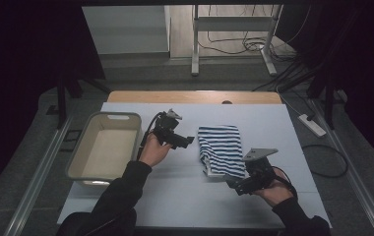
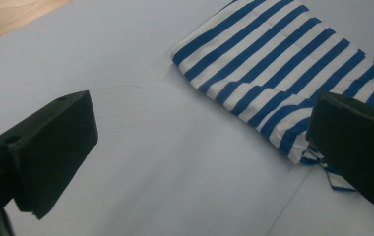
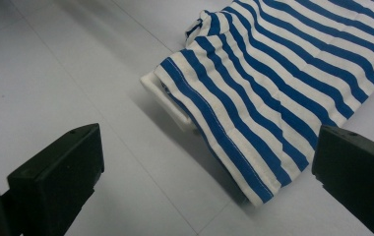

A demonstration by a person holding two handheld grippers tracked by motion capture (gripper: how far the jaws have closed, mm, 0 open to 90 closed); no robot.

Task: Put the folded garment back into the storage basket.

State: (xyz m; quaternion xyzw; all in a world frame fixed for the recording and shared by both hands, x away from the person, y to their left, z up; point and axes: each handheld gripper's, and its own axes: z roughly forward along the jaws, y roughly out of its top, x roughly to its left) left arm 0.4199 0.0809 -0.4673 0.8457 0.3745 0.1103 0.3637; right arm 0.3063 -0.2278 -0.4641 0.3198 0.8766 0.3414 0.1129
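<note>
At the middle of the desk point(image 1: 175, 196) lies your folded blue-and-white striped cloth point(image 1: 221, 149), its long axis running near to far and its stripes crossing left to right. Just left of its far end, your left tongs point(image 1: 189, 140) point right toward it, jaws spread wide and holding nothing. At its near right corner, your right tongs point(image 1: 230, 183) point left, likewise agape and empty. Well left stands a pale basin point(image 1: 79, 156).

striped cloth point(image 1: 221, 149) folded on table point(image 1: 185, 191) — bin point(image 1: 104, 147) left
</note>
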